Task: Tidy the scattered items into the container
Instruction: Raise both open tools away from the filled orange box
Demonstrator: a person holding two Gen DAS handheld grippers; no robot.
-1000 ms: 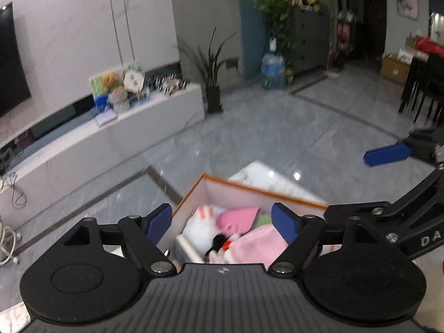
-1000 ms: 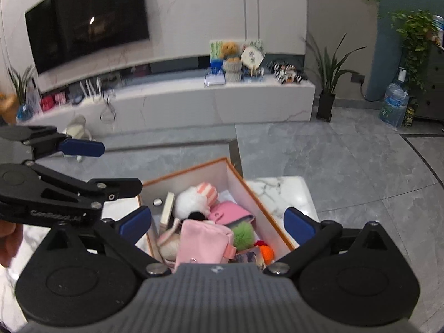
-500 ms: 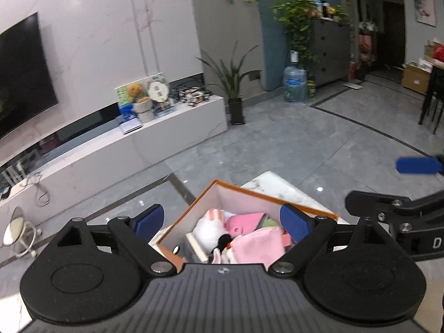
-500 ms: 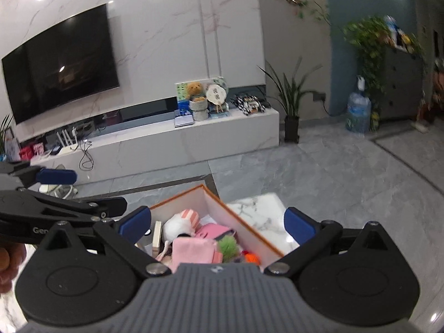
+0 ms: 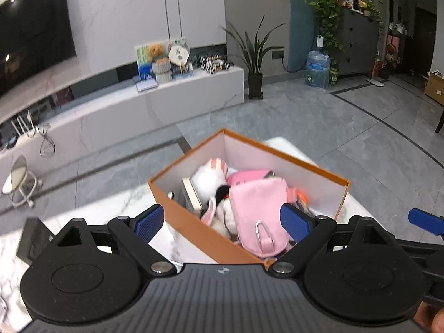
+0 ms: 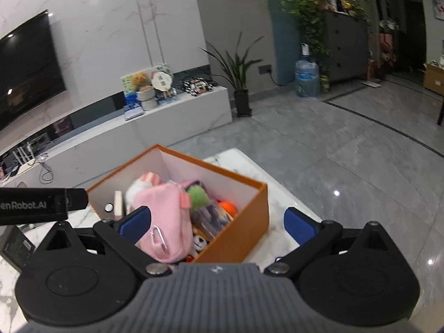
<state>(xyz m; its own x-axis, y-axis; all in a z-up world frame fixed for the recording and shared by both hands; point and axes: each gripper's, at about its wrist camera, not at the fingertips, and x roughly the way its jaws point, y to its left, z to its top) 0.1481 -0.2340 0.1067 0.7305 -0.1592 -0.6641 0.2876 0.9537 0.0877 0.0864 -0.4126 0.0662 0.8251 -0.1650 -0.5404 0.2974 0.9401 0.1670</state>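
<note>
An orange box (image 5: 191, 223) (image 6: 238, 230) with white inner walls stands on a white marble table (image 5: 119, 205) (image 6: 277, 188). Inside lie a pink pouch (image 5: 258, 202) (image 6: 163, 211), a white plush rabbit (image 5: 208, 177) (image 6: 138, 187), a green pompom (image 6: 198, 198), an orange ball (image 6: 229, 206) and other small items. My left gripper (image 5: 222, 223) hovers open over the box's near side, holding nothing. My right gripper (image 6: 217, 222) is open and empty above the box's near corner. The right gripper's blue fingertip (image 5: 426, 222) shows at the left wrist view's right edge.
A dark flat object (image 5: 33, 238) (image 6: 14, 245) lies on the table left of the box. Beyond the table is grey tiled floor, a long white TV bench (image 5: 125, 105) with toys, a potted plant (image 5: 255, 58) and a water jug (image 5: 317, 69).
Both views have swung and pulled back: the box now sits lower and nearer in each frame. Both grippers stay open and empty. The box contents have not moved.
</note>
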